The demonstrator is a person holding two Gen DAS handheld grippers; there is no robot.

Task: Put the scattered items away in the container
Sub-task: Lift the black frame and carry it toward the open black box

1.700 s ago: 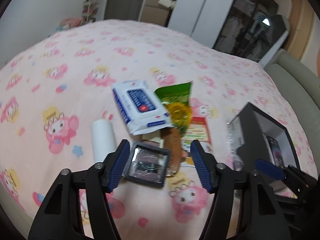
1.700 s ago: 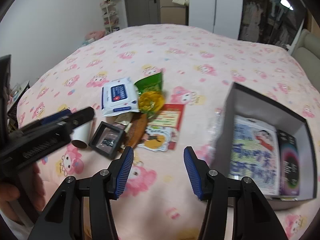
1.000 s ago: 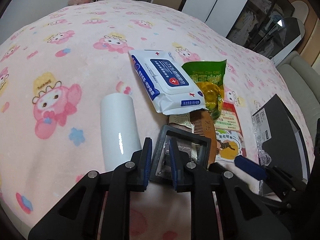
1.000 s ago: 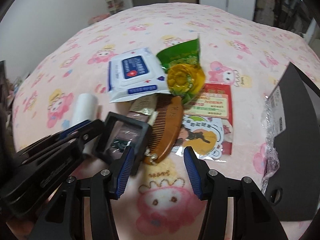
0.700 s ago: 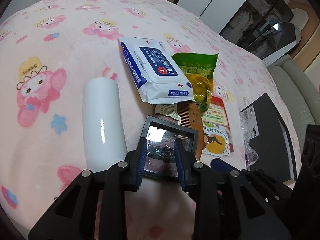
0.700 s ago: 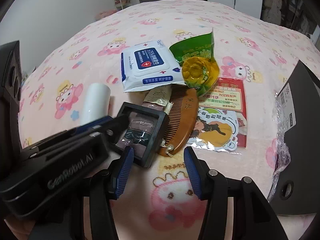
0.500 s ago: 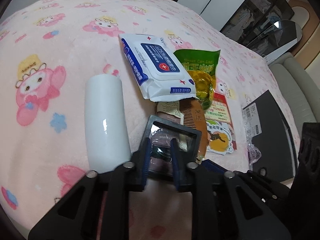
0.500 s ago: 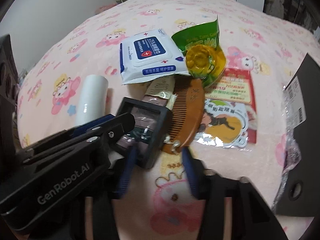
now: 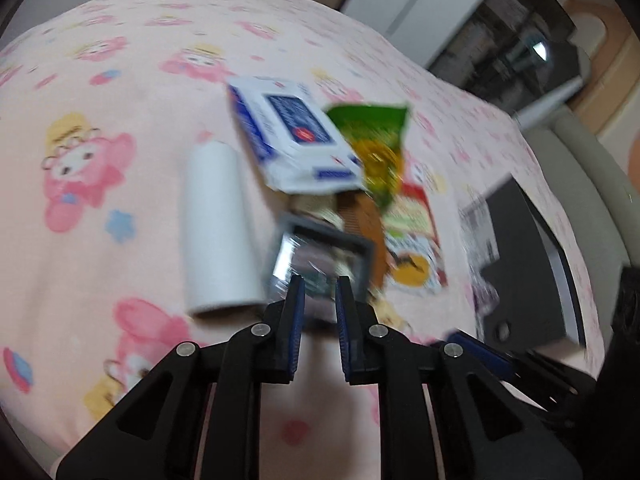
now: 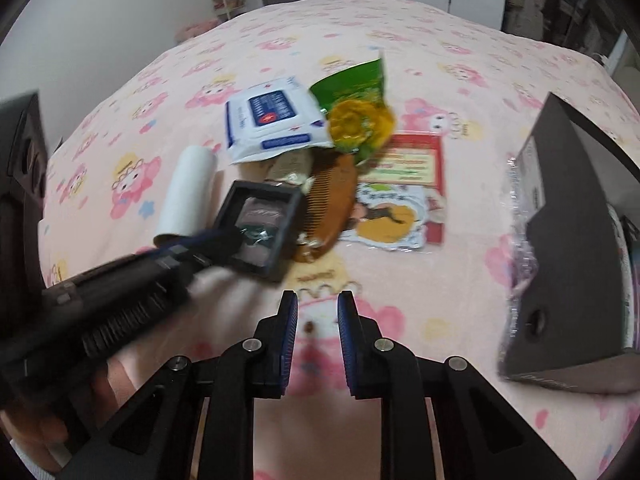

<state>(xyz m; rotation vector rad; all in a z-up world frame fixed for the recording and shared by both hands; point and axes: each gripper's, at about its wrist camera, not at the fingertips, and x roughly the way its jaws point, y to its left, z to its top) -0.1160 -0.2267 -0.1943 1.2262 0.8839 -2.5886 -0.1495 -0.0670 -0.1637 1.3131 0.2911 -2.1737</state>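
Note:
My left gripper is shut on the near edge of a small black square display box, also seen in the right wrist view, and tilts it up off the bed. My right gripper is nearly closed and holds nothing, low over the pink blanket. Scattered items lie together: a white roll, a wet-wipes pack, a green snack bag, a wooden comb and red and white sachets. The black container box stands at the right.
Everything lies on a bed with a pink cartoon blanket. Crinkled clear plastic hangs at the container's near side. Wardrobes and a sofa arm stand beyond the bed.
My left gripper closed on the display box and has begun lifting its near edge. My right gripper closed from wide open to a narrow gap and stayed empty.

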